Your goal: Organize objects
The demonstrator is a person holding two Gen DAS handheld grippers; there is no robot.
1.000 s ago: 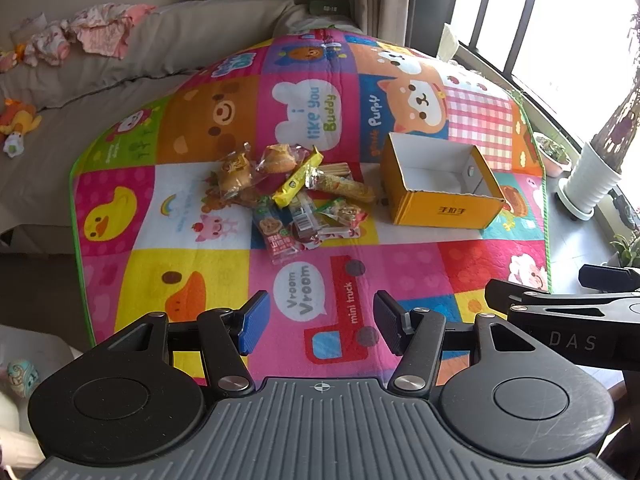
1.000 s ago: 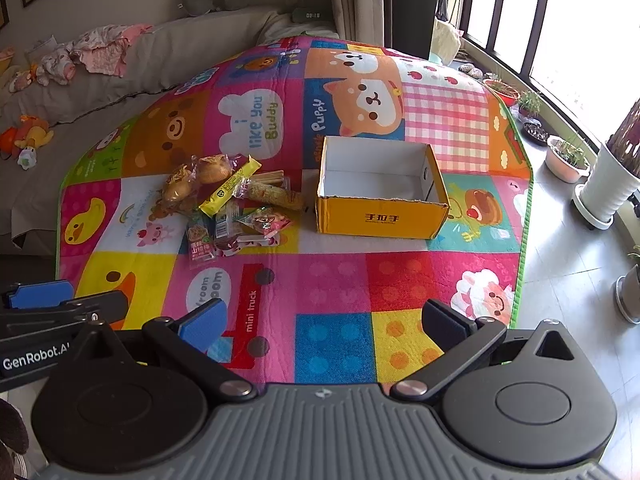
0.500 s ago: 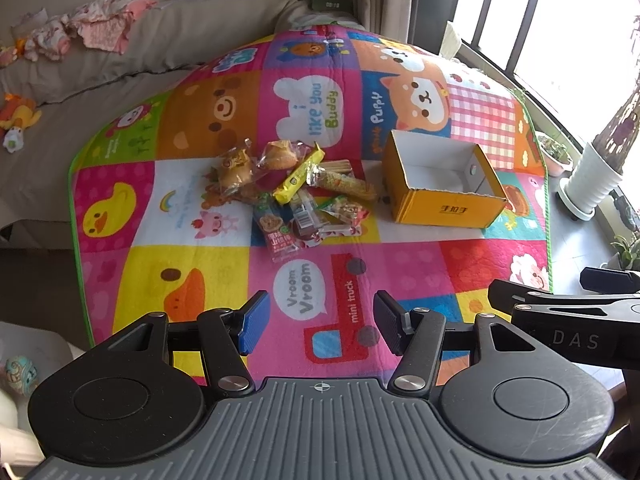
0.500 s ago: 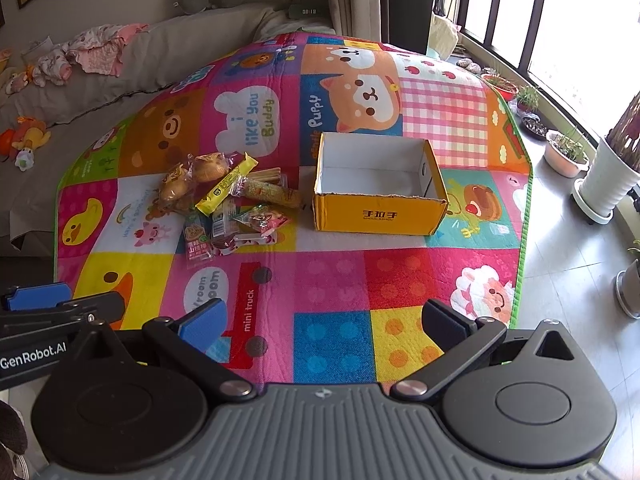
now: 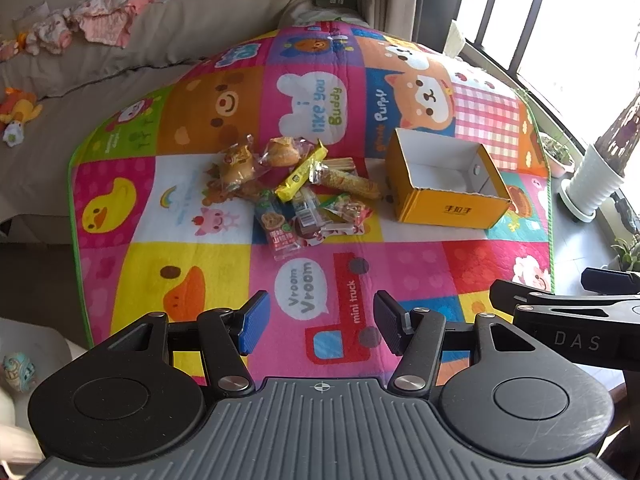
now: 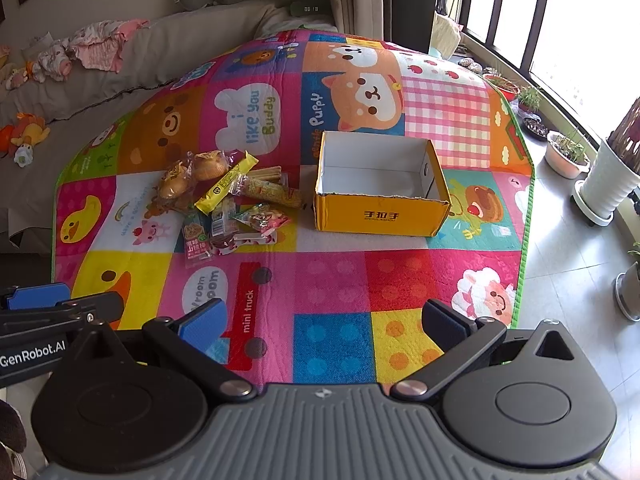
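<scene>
A heap of several wrapped snacks (image 5: 294, 190) (image 6: 228, 200) lies in the middle of a colourful cartoon play mat (image 5: 200, 272) (image 6: 340, 280). To its right stands an open yellow cardboard box (image 5: 448, 208) (image 6: 380, 218), white inside with nothing in it. My left gripper (image 5: 320, 326) hovers open over the mat's near edge, well short of the snacks, nothing between its blue pads. My right gripper (image 6: 324, 326) is open wider, also over the near edge, in front of the box. Each gripper's side shows at the edge of the other's view.
A grey sofa (image 5: 120, 64) with crumpled baby clothes (image 5: 100, 28) and a soft toy (image 5: 18, 110) runs along the left. Potted plants and a white planter (image 6: 608, 188) stand on the tiled floor by the windows at right.
The scene has shifted only slightly in both views; snacks and box lie where they were and both grippers keep the same opening.
</scene>
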